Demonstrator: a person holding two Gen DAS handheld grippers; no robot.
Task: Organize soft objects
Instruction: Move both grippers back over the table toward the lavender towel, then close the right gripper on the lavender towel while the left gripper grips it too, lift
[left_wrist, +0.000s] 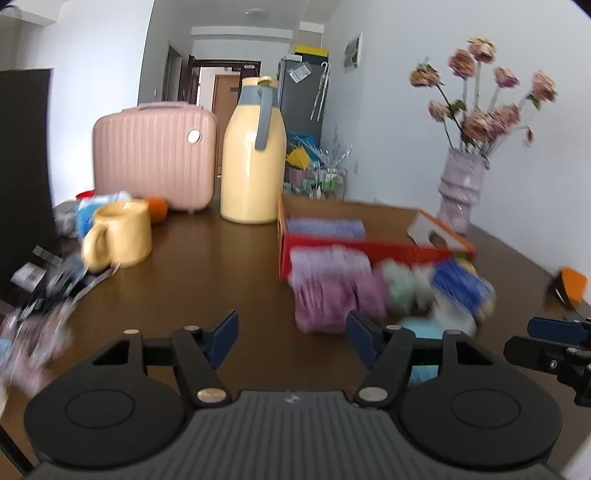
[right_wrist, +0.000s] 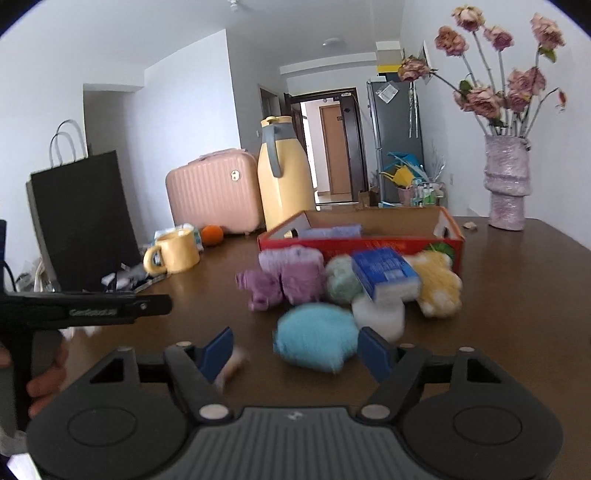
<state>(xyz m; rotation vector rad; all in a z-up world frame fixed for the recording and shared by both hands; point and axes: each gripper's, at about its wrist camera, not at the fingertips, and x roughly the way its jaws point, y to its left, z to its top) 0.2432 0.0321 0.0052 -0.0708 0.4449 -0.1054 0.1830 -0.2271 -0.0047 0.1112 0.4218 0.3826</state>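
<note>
A pile of soft things lies on the brown table in front of a red cardboard box (right_wrist: 360, 246): a purple plush (right_wrist: 291, 278), a light blue fluffy piece (right_wrist: 314, 341), a green ball (right_wrist: 341, 284), a blue-wrapped sponge (right_wrist: 384, 273), a white pad (right_wrist: 380, 314) and a yellow plush (right_wrist: 439, 284). The box holds a lilac cloth (right_wrist: 332, 232). My right gripper (right_wrist: 295, 349) is open, just short of the blue piece. My left gripper (left_wrist: 291, 332) is open and empty, left of the purple plush (left_wrist: 325, 291) and the box (left_wrist: 369, 251).
A yellow mug (right_wrist: 173, 253), an orange (right_wrist: 211, 235), a pink case (right_wrist: 212, 190) and a yellow jug (right_wrist: 284, 177) stand at the back left. A black paper bag (right_wrist: 81, 218) is at the left. A vase of dried roses (right_wrist: 506, 184) stands at the right.
</note>
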